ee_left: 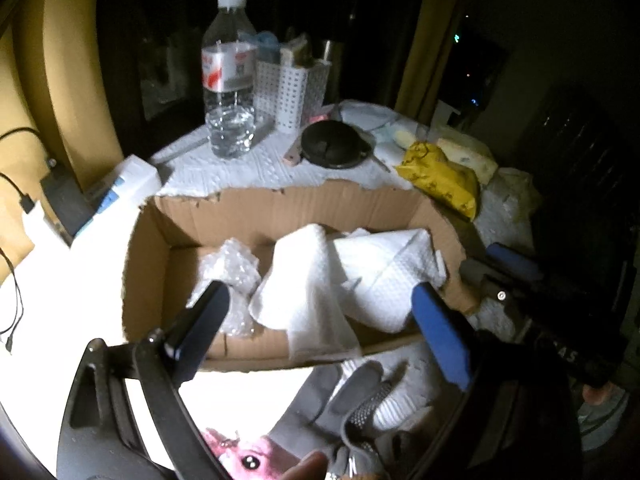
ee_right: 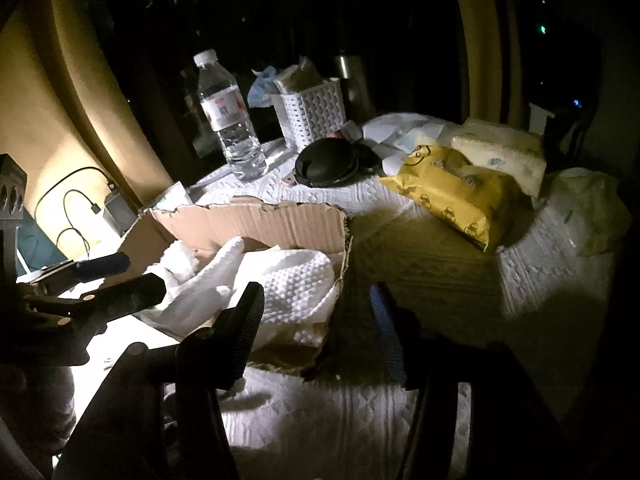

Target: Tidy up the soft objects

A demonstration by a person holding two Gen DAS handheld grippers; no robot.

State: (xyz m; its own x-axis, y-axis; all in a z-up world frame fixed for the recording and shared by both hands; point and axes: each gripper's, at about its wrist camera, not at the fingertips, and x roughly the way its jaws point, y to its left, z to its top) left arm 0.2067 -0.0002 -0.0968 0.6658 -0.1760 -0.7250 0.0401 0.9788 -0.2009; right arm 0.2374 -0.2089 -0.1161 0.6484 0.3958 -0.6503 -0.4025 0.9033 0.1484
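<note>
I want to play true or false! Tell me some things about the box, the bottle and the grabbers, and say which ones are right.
1. White towels lie inside the cardboard box. True.
2. The water bottle is full to the top. False: water fills only its bottom part.
3. The left gripper is open and holds nothing. True.
4. The yellow packet is inside the box. False: it lies on the table beside the box.
5. The right gripper is squeezing a towel. False: its fingers are apart and empty.
</note>
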